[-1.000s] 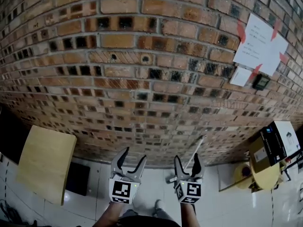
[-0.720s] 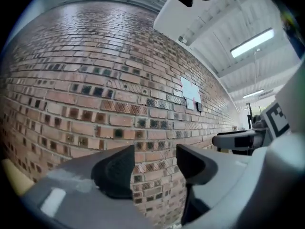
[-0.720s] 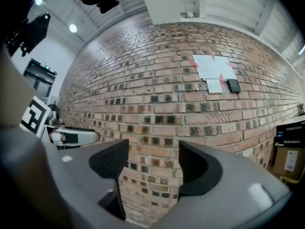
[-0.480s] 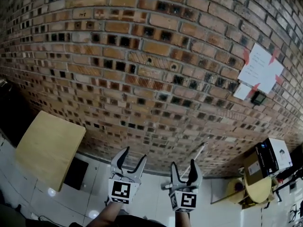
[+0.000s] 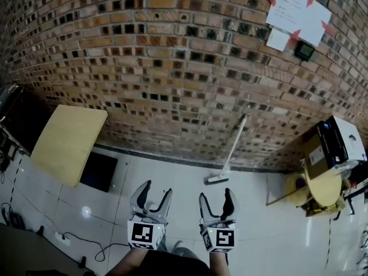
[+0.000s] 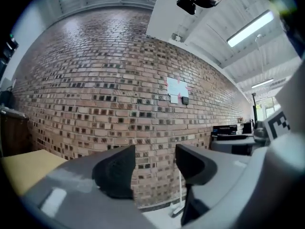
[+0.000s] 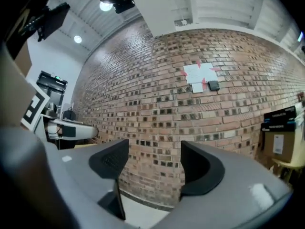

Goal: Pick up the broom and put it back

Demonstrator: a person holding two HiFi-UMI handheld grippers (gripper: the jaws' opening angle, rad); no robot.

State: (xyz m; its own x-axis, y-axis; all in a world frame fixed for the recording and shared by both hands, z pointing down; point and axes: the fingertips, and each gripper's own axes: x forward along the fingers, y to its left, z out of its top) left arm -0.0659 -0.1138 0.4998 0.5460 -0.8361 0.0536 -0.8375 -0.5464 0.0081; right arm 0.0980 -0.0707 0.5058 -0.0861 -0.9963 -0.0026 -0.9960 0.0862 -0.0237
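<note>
The left claw [image 5: 156, 188], just narrowed, and the right claw [image 5: 217, 194], just widened, are held empty with jaws apart, and the broom [image 5: 233, 151] is leaned on the wall [image 5: 172, 68] well ahead of the right claw.

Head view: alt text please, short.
A broom leans against a brick wall, bristles on the tiled floor, untouched. In the foreground the left gripper and right gripper are held out empty, jaws apart, the right's having just opened a little. A wooden table stands at left, boxes at right.
</note>
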